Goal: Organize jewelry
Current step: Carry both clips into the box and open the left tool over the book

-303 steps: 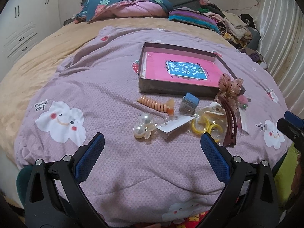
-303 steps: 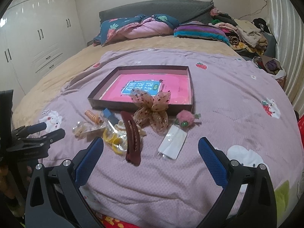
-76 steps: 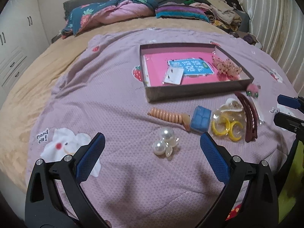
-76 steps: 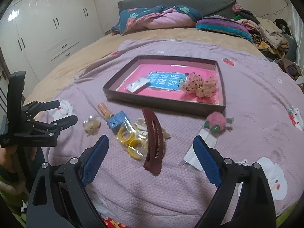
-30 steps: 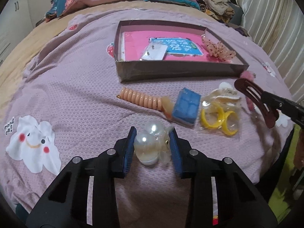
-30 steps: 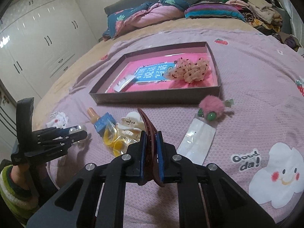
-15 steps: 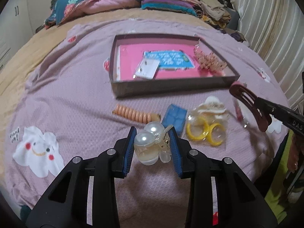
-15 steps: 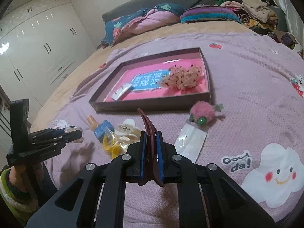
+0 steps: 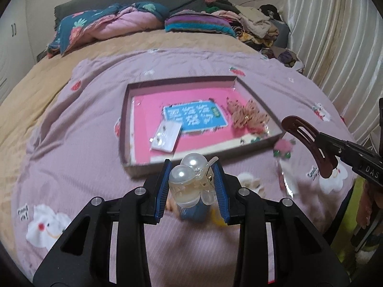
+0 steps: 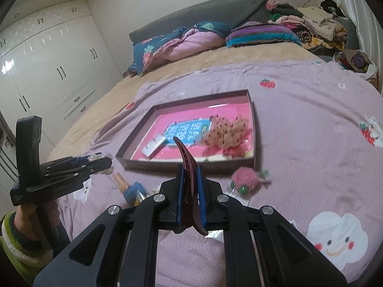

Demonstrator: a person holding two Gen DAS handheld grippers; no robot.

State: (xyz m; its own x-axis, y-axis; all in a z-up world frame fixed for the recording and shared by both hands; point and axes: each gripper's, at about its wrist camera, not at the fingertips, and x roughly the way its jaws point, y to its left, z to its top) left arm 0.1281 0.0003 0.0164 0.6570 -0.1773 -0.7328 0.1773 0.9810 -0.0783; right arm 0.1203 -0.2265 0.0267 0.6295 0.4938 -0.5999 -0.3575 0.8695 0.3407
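**Both grippers loaded, held above the bedspread short of the tray**

Pearl hair clip (image 9: 191,179): clamped between the blue pads of the left gripper (image 9: 191,186), two large pearls standing above the pad tips, clear body between the pads. Held in the air just short of the tray's near wall.

Maroon hair clip (image 10: 189,179): pinched edge-on in the right gripper (image 10: 190,191), curved tip rising past the pads toward the tray.

Tray (image 9: 134,167): shallow, dark-walled, pink floor with a blue label. Inside: earring card (image 9: 166,135) at left, spotted bow (image 9: 249,117) at right.

View differences:
- Left wrist view shows the maroon clip broadside (image 9: 308,143), its slotted face visible, to the right of the tray. The blue box and yellow hoops are mostly hidden behind the pearl clip.
- Right wrist view shows the left gripper side-on (image 10: 100,162) at far left, pearls barely discernible. Also visible on the bedspread (image 10: 311,143): orange coil tie (image 10: 121,181), blue box (image 10: 135,191), pink pompom (image 10: 246,179).

Motion blur in both views.
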